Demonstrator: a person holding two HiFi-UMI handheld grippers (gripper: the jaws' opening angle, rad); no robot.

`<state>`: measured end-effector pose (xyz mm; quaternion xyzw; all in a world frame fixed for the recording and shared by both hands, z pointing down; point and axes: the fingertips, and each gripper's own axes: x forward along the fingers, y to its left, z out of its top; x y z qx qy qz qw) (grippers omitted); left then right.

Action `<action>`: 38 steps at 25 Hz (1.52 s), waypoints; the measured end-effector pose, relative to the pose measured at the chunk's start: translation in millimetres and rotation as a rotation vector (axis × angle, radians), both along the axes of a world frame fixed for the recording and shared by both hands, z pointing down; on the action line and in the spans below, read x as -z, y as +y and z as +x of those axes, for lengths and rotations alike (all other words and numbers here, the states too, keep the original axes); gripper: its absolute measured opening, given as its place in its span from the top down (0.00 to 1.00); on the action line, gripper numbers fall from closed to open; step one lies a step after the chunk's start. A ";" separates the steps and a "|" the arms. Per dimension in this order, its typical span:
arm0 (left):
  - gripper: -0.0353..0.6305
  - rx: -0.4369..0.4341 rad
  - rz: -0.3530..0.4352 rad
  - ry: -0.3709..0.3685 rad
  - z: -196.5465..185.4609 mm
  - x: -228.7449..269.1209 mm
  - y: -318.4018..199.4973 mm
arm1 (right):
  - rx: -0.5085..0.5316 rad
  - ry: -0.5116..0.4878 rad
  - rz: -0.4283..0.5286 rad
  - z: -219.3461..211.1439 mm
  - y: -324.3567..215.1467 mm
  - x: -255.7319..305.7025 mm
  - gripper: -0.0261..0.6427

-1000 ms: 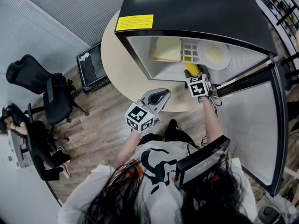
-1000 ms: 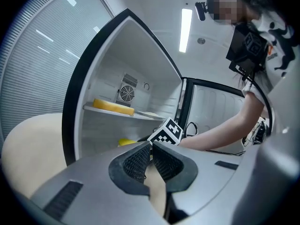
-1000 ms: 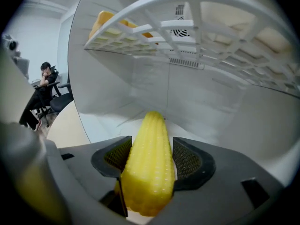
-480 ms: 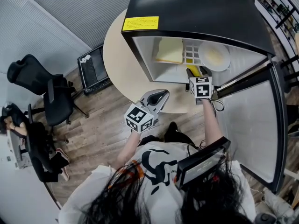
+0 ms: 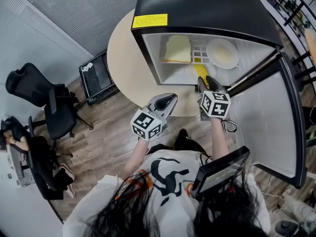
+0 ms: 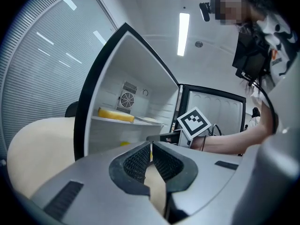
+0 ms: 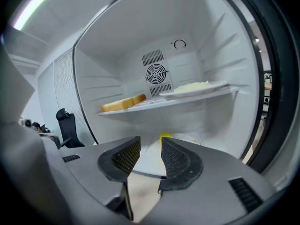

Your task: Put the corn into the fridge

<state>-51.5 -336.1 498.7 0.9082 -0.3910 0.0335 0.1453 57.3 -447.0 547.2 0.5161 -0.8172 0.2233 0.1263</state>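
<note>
Nearest the person, the left gripper, grey plastic with a marker cube, hung just in front of the black box-shaped fridge, off the left part of its open mouth. Its ribbed pads stood together with only a hairline slit between them and nothing in it.

The right gripper, same build, sat a little closer to the fridge, at the right part of the mouth. Its jaws were narrowly apart and closing. Nothing lay between the pads, and the fridge's white floor showed through the gap.

A round beige table spread out from under the fridge to its left and front.

The yellow cob of corn lay inside the fridge on the floor below the shelf, toward the front, just beyond the right gripper's tips and clear of the pads.

Above it, the white shelf spanned the fridge. A pale yellow bread-like slab lay on its left half and a round white plate on its right.

A round fan grille sat in the fridge's back wall.

The white-lined door stood swung open to the fridge's right. A yellow rectangular label was stuck on the fridge's top.

A black office chair stood well to the fridge's left on the wood floor.
</note>
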 end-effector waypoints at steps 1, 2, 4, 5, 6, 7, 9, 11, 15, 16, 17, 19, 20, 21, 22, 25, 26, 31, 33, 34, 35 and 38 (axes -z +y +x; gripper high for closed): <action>0.93 -0.002 0.000 0.002 -1.1 1.2 3.0 | -0.002 -0.009 0.006 -2.2 8.3 4.8 0.74; 0.93 -0.003 0.000 0.004 -2.3 2.2 6.2 | -0.005 -0.016 0.014 -4.6 16.6 9.6 0.77; 0.93 -0.007 -0.001 0.007 -5.4 4.0 13.0 | -0.009 -0.026 0.031 -10.9 33.0 19.1 0.82; 0.93 -0.008 -0.001 0.009 -7.3 5.1 16.9 | -0.009 -0.031 0.039 -14.8 41.3 23.8 0.83; 0.93 -0.011 0.000 0.012 -9.0 6.4 21.2 | -0.007 -0.038 0.046 -19.0 49.8 28.3 0.84; 0.93 -0.015 0.002 0.015 -10.5 7.7 25.9 | -0.006 -0.046 0.053 -23.0 58.5 32.3 0.85; 0.93 -0.025 0.007 0.020 -12.6 9.3 36.2 | -0.003 -0.056 0.063 -29.9 75.8 37.8 0.86; 0.93 -0.037 0.013 0.023 -15.2 10.8 47.0 | -0.004 -0.056 0.070 -36.6 92.4 40.6 0.87; 0.93 -0.068 0.025 0.030 -20.8 16.8 71.9 | -0.016 -0.063 0.079 -49.1 126.5 46.7 0.88; 0.93 -0.076 0.027 0.032 -21.6 18.1 78.4 | -0.020 -0.063 0.081 -51.5 135.3 48.2 0.89; 0.93 -0.084 0.029 0.034 -22.4 18.8 84.8 | -0.023 -0.063 0.083 -53.9 144.0 49.0 0.89; 0.93 -0.099 0.030 0.036 -24.1 18.6 97.9 | -0.029 -0.063 0.082 -58.7 161.3 48.4 0.89; 0.93 -0.106 0.028 0.037 -24.7 17.9 104.8 | -0.032 -0.064 0.078 -60.7 170.1 47.1 0.89; 0.93 -0.113 0.027 0.038 -25.0 17.1 112.0 | -0.036 -0.067 0.073 -62.2 179.1 45.3 0.89; 0.93 -0.122 0.025 0.040 -25.0 16.4 119.1 | -0.040 -0.070 0.068 -63.4 187.8 43.3 0.89; 0.93 -0.147 0.020 0.039 -24.0 14.2 136.4 | -0.052 -0.067 0.058 -64.7 209.0 38.2 0.89; 0.93 -0.153 0.019 0.038 -23.6 13.5 141.0 | -0.055 -0.059 0.059 -64.7 214.8 37.6 0.90; 0.93 -0.153 0.023 0.045 -23.4 17.6 156.5 | -0.056 -0.044 0.068 -63.8 237.8 43.2 0.90; 0.93 -0.152 0.027 0.045 -19.8 21.0 161.3 | -0.055 -0.044 0.074 -60.3 242.7 47.3 0.90; 0.93 -0.154 0.030 0.044 -16.8 22.5 163.8 | -0.055 -0.046 0.077 -57.5 244.5 48.8 0.90; 0.93 -0.155 0.033 0.043 -13.3 23.7 165.9 | -0.055 -0.048 0.079 -54.3 245.6 50.0 0.90; 0.93 -0.153 0.040 0.033 -3.5 26.5 168.9 | -0.050 -0.052 0.085 -44.1 247.0 52.2 0.90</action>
